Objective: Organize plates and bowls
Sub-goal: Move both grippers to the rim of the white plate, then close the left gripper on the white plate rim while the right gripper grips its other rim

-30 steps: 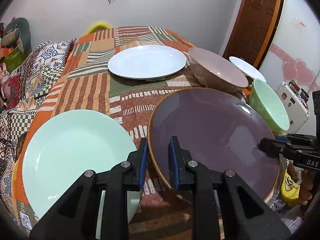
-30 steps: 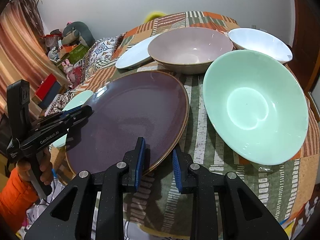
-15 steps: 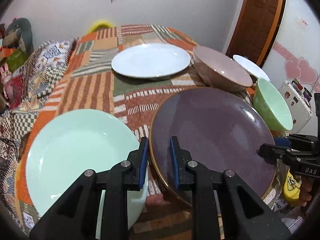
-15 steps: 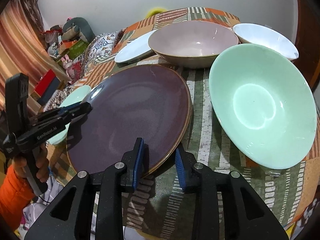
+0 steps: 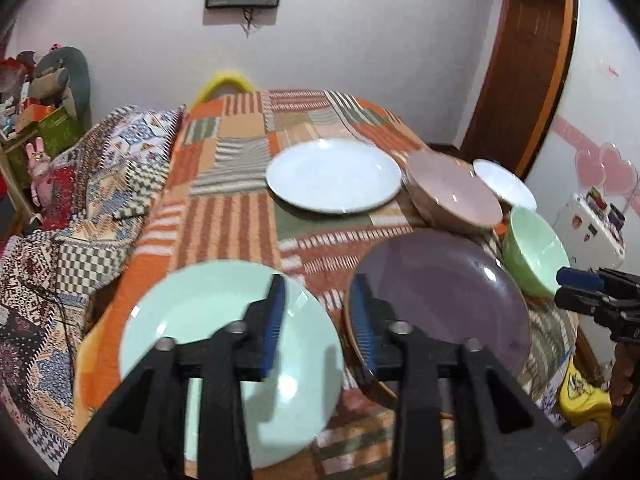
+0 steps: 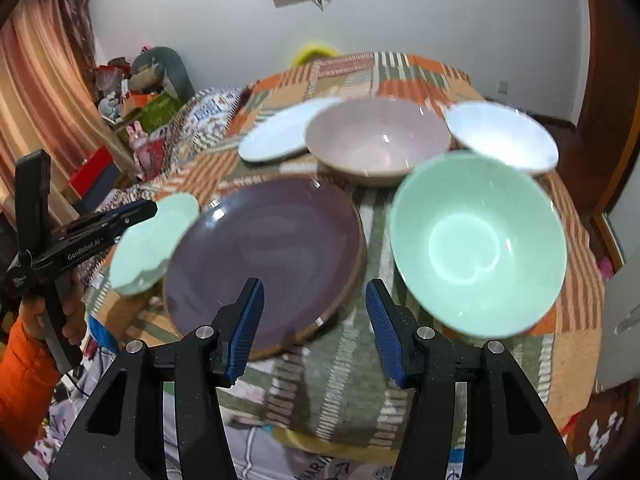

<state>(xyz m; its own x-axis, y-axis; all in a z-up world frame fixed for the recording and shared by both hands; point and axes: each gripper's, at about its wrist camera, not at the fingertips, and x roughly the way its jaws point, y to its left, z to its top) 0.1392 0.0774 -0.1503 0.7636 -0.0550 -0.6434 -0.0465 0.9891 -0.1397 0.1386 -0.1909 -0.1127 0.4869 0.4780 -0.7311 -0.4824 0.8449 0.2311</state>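
1. Hovering with jaws spread and holding nothing, the left gripper (image 5: 318, 326) sits low in its own view, its gap over the strip of cloth between the mint plate (image 5: 224, 340) at lower left and the purple plate (image 5: 440, 300) at lower right.
2. The right gripper (image 6: 314, 328) is likewise spread wide and empty, at the bottom of its view, near the purple plate's (image 6: 264, 256) closest rim with the mint bowl (image 6: 476, 240) just to the right.
3. Risk, as I judge it: a one-sided pinch on the wide, glossy purple plate could let it tilt and slide out of the jaws.
4. The mint bowl appears to overhang the near edge of the patchwork-covered tabletop (image 6: 576, 320); a nudge from the right gripper's outer finger could tip it off.
5. Farther back, the pink bowl (image 6: 380, 140), white bowl (image 6: 504, 136) and white plate (image 6: 280, 136) crowd together, so a plate swung that way could knock their rims.
6. Both views are blurred, so exact clearances are hard to tell.
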